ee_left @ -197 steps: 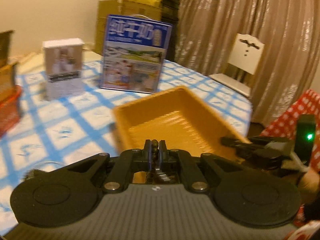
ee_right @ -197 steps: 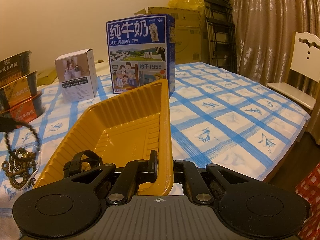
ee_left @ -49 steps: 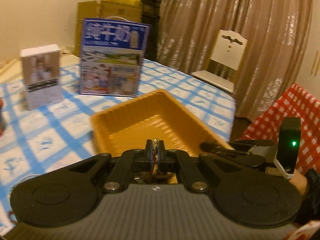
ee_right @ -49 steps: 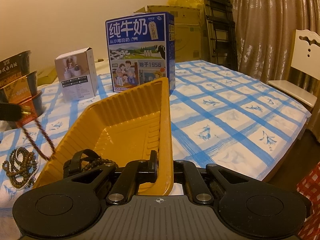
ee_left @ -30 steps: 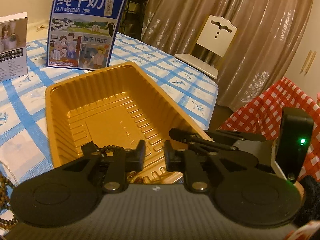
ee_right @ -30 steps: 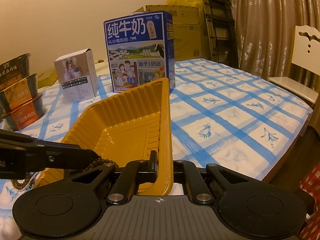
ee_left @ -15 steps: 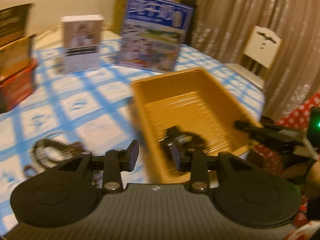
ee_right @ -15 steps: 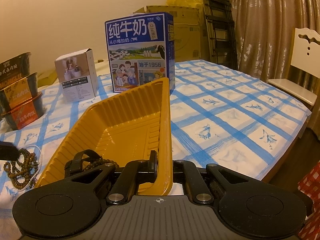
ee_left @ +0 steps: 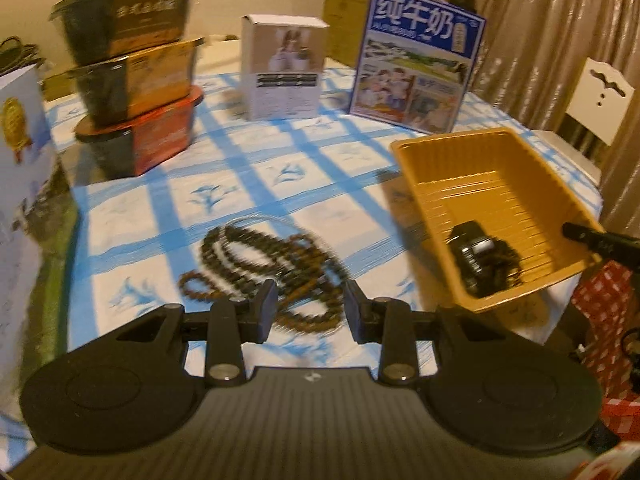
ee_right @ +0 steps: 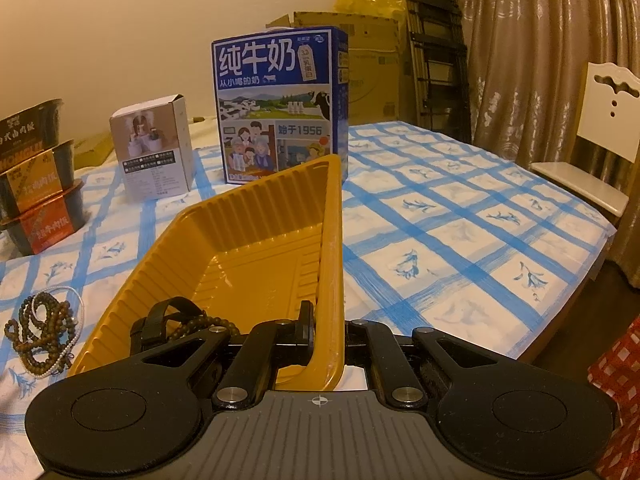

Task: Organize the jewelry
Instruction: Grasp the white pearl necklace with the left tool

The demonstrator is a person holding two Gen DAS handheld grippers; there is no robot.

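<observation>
**Inspector:** Between the fingers of the left gripper (ee_left: pixel 306 312) nothing was held; the jaws stood apart over the table, and the tangle of bead strands (ee_left: pixel 264 256) lay on the checked tablecloth (ee_left: pixel 224 168) just ahead of the tips and partly behind them.

**Assistant:** And the right gripper (ee_right: pixel 326 334)?

**Inspector:** Its jaws were together, clamped on the near corner wall of the yellow tray (ee_right: pixel 256 216). Just to the left of its fingers, inside that corner, lay a black watch (ee_right: pixel 160 320) and a strand of beads (ee_right: pixel 204 324). The loose tangle sat well to its left, outside the tray, on the cloth.

**Assistant:** Was the step in hand the next pick from the tangle?

**Inspector:** In my judgement, yes. The left view was blurred, so I could not tell how many strands were there or whether they were knotted together. A thin pale loop (ee_right: pixel 78 304) lay around the dark beads.

**Assistant:** How should it be done well?

**Inspector:** Bring the tips down astride a single strand where it lay clear of the others, close fully before lifting, and raise slowly so a snagged neighbour showed itself early. The right gripper should keep the tray pinned, since the lift would end over its rim. Beyond the work stood stacked food bowls (ee_left: pixel 132 92), a small white box (ee_left: pixel 284 68) and a blue milk carton (ee_left: pixel 416 72), all well clear.
</observation>
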